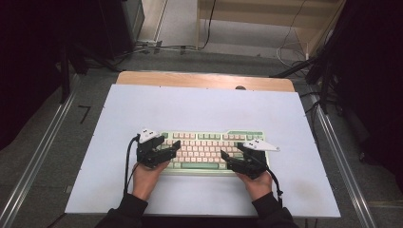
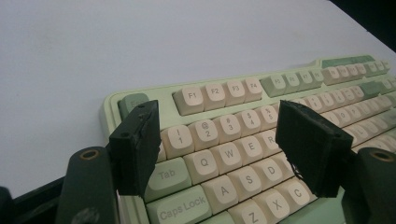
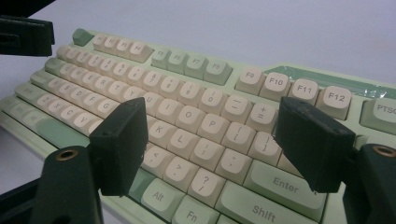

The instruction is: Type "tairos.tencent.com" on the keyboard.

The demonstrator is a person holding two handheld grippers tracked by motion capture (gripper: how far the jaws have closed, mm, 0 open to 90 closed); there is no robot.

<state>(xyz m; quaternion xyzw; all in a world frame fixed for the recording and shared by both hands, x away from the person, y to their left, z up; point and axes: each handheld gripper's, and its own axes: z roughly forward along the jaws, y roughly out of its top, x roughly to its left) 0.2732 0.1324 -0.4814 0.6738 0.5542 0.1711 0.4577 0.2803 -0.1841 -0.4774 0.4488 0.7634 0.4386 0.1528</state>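
Surface: one table [image 1: 142, 109], its top covered by a pale blue-white sheet, with a strip of bare wood showing along the far edge. The room around it was dim; grey floor lay on both sides, with one metal rail [image 1: 38, 156] running along the floor at the left and one [image 1: 342, 156] at the right. Beyond the table stood light wooden furniture [image 1: 266, 19], with loose cables [image 1: 157, 47] trailing over the floor before it.

Items on the table: one keyboard [image 1: 209, 142], pale green case with cream and green keys, lying flat near the person's edge of the table, roughly centred.

Tools: two grippers, one in each hand. The left gripper [image 1: 167, 151] sat over the keyboard's left end; in the left gripper view its jaws stood wide apart above the keys from the number row down to Caps Lock, with nothing between the pads [image 2: 135, 149]. The right gripper [image 1: 233, 156] sat over the keyboard's right end; in the right gripper view its jaws also stood wide apart, over the keys around P, L and Enter, gripping nothing. Whether either gripper's tips touched the keys could not be told.

Hands: two, in dark sleeves, entering from the near edge.
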